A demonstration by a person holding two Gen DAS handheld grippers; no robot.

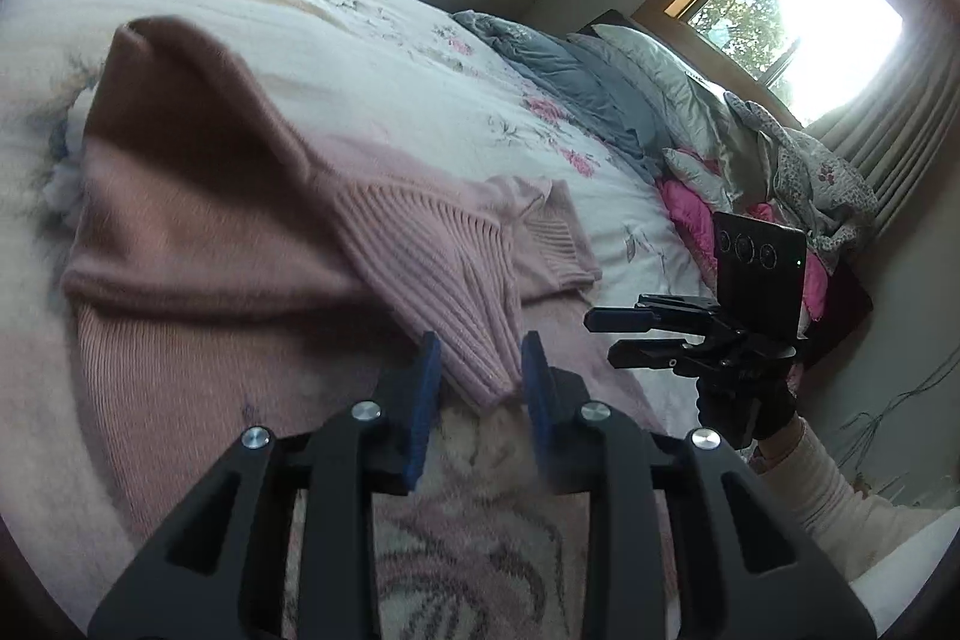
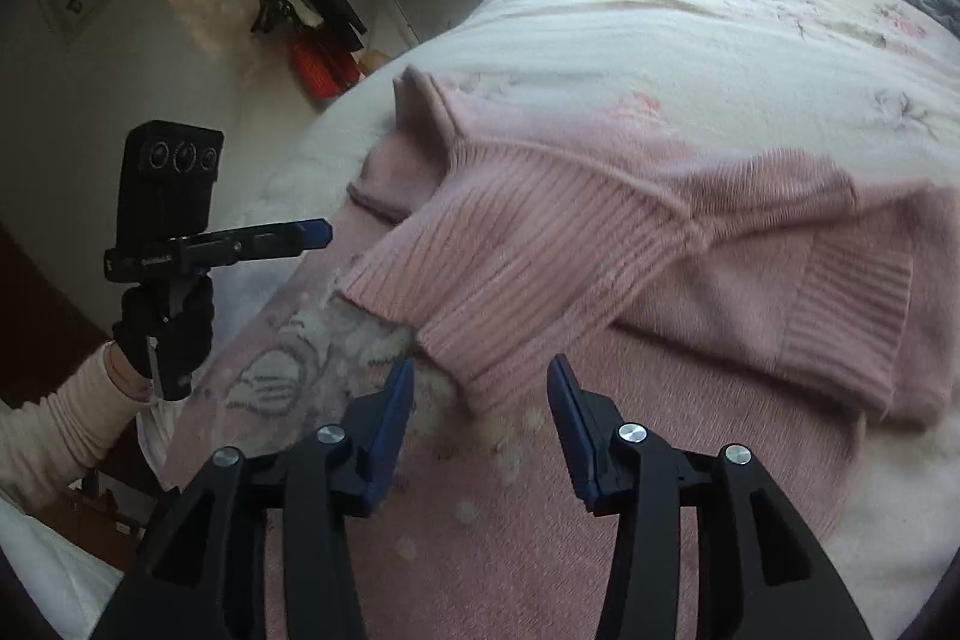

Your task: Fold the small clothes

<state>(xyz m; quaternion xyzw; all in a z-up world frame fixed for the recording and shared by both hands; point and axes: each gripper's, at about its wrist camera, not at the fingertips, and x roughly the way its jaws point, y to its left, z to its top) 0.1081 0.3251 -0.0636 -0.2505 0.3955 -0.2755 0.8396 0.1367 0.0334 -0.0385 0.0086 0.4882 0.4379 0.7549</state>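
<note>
Piled pillows (image 1: 660, 82) crowd the bed (image 1: 372, 16) beyond your pink sweater (image 1: 240, 232). Your left hand-held gripper (image 1: 480, 376) gapes around its ribbed cuff (image 1: 480, 358), untouching; your right hand-held gripper (image 2: 480, 388) is wide, empty.

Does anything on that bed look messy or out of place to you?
The pink sweater lies half folded: one ribbed sleeve crosses its body at a slant and the other bunches beside it. Rumpled bedding is heaped by the window. Both grippers are open and empty.
</note>
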